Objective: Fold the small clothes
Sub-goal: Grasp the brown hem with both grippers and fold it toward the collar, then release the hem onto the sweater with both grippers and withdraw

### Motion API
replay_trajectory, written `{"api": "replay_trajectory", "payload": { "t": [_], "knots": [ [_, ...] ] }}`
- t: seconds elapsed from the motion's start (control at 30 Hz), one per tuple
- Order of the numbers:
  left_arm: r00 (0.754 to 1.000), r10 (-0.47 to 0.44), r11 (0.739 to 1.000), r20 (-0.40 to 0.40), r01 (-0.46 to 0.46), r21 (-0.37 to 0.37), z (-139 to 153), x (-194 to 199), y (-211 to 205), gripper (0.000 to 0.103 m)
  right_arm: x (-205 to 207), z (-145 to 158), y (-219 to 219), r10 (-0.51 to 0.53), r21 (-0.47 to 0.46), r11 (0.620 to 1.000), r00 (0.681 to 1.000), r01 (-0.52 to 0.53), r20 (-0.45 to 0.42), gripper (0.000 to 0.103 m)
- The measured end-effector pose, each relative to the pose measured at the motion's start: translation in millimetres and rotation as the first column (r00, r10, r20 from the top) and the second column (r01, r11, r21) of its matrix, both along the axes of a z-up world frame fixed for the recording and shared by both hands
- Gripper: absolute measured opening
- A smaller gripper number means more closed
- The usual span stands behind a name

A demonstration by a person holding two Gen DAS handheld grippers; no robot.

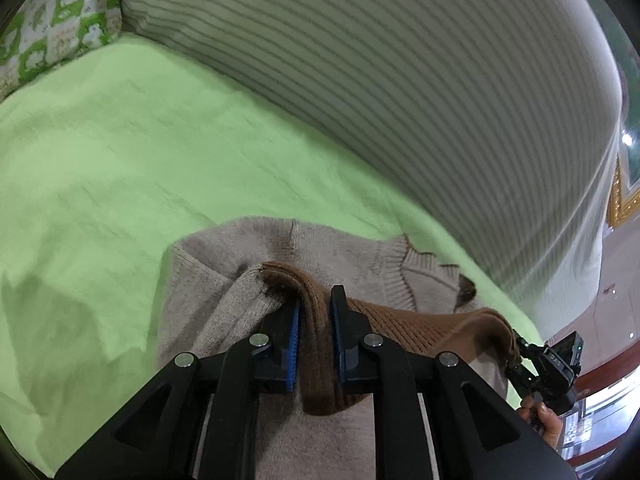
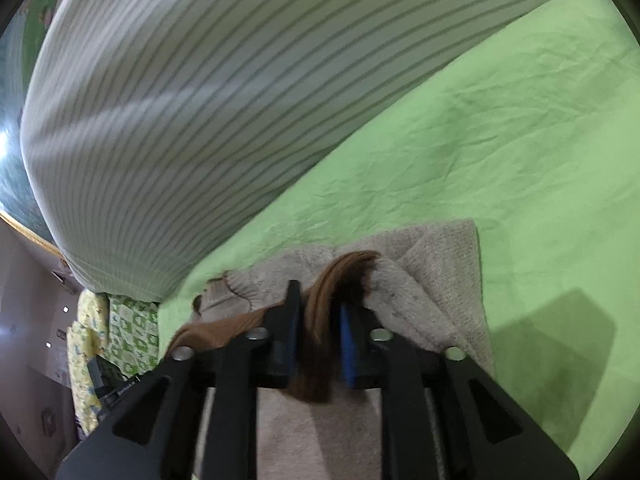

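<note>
A beige knit sweater (image 1: pixel 224 312) lies on the green sheet (image 1: pixel 120 160), its neckline (image 1: pixel 404 276) toward the striped bolster. Its brown ribbed hem (image 1: pixel 420 326) is lifted and stretched between my two grippers. My left gripper (image 1: pixel 316 296) has the hem's left end bunched between its blue pads, which touch it on both sides. In the right wrist view my right gripper (image 2: pixel 320 300) stands a little apart around the hem's other end (image 2: pixel 320 340), which hangs loosely between the jaws over the sweater (image 2: pixel 440 280). The right gripper's tip (image 1: pixel 516 346) also shows at the hem's far end.
A large striped bolster (image 1: pixel 400 80) runs along the far side of the bed, close behind the sweater. A green patterned pillow (image 1: pixel 60 20) sits in the corner. Green sheet (image 2: pixel 520 140) spreads to either side. A hand (image 1: pixel 546 420) holds the right tool.
</note>
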State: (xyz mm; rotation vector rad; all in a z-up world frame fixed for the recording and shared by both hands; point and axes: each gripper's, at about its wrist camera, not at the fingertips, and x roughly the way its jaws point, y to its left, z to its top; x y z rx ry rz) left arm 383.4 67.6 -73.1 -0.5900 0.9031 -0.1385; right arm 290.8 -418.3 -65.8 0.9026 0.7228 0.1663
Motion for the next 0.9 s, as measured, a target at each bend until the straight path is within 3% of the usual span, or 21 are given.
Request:
{"api": "replay_trajectory", "payload": {
  "t": [0.07,0.1,0.17,0.3,0.4,0.53,0.63,0.73,0.9],
  "knots": [
    [1.0,0.0,1.0,0.012,0.0,-0.011,6.6,-4.0,0.2,0.017,-5.5,7.7,-2.7,-0.017,0.002,1.0,1.0,0.017,0.022,0.053],
    [1.0,-0.001,1.0,0.016,0.001,0.002,11.3,-6.8,-1.0,0.019,-10.4,14.0,-5.8,-0.043,-0.005,0.999,0.998,0.043,0.041,0.057],
    [0.999,0.005,0.999,0.046,-0.007,0.041,24.3,-16.1,-4.5,0.032,-16.9,22.5,-10.3,-0.064,-0.006,0.998,0.996,0.065,0.064,0.057],
    [0.994,0.003,0.999,0.109,-0.009,0.051,48.1,-39.3,-9.6,0.043,-35.3,37.7,-12.7,-0.059,-0.012,0.998,0.995,0.06,0.082,0.057],
    [0.988,-0.082,0.995,0.13,0.072,0.075,60.2,-59.4,-29.0,0.052,-52.6,50.3,-2.7,-0.022,-0.066,0.997,0.994,0.03,0.111,0.057],
    [0.955,-0.281,0.95,0.098,0.262,0.17,56.0,-87.5,-79.2,0.054,-68.9,60.8,26.0,0.068,-0.159,0.986,0.99,-0.048,0.127,0.057],
    [0.921,-0.383,0.904,0.063,0.361,0.23,44.0,-105.6,-113.6,0.055,-76.8,62.4,63.7,0.186,-0.285,0.947,0.975,-0.145,0.123,0.057],
    [0.907,-0.42,0.883,0.025,0.401,0.245,31.8,-109.3,-134.0,0.055,-77.6,57.9,96.1,0.273,-0.363,0.906,0.956,-0.218,0.107,0.057],
    [0.89,-0.455,0.858,0.035,0.428,0.282,25.1,-106.0,-152.3,0.055,-68.6,46.9,136.1,0.38,-0.424,0.848,0.922,-0.317,0.072,0.057]
  ]
}}
